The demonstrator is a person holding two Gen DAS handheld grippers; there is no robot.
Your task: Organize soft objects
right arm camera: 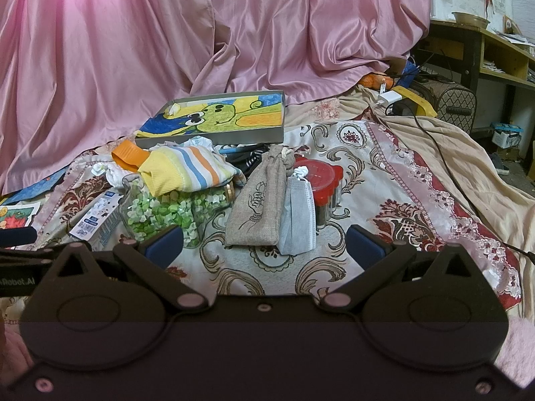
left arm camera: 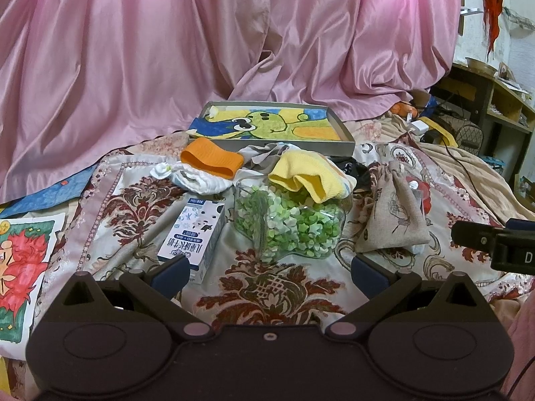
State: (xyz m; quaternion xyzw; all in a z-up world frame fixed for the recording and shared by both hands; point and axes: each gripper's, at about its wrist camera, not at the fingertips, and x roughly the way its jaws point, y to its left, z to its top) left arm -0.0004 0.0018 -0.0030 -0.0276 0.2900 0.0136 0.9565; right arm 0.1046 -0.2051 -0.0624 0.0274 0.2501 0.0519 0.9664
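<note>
Ahead of left claw (left arm camera: 269, 269) | yellow sock (left arm camera: 307, 175) (atop jar (left arm camera: 287, 224)) | apart

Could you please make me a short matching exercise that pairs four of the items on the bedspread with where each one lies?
Things:
1. yellow striped sock
2. face mask
3. orange band
4. milk carton

Places:
A. just in front of the shallow box with the green cartoon drawing
B. draped over the top of the clear jar of green paper stars
C. flat on the bedspread, left of the jar
D. against the right side of the burlap pouch, in front of the red-lidded containers

Pairs: 1-B, 2-D, 3-A, 4-C
</note>
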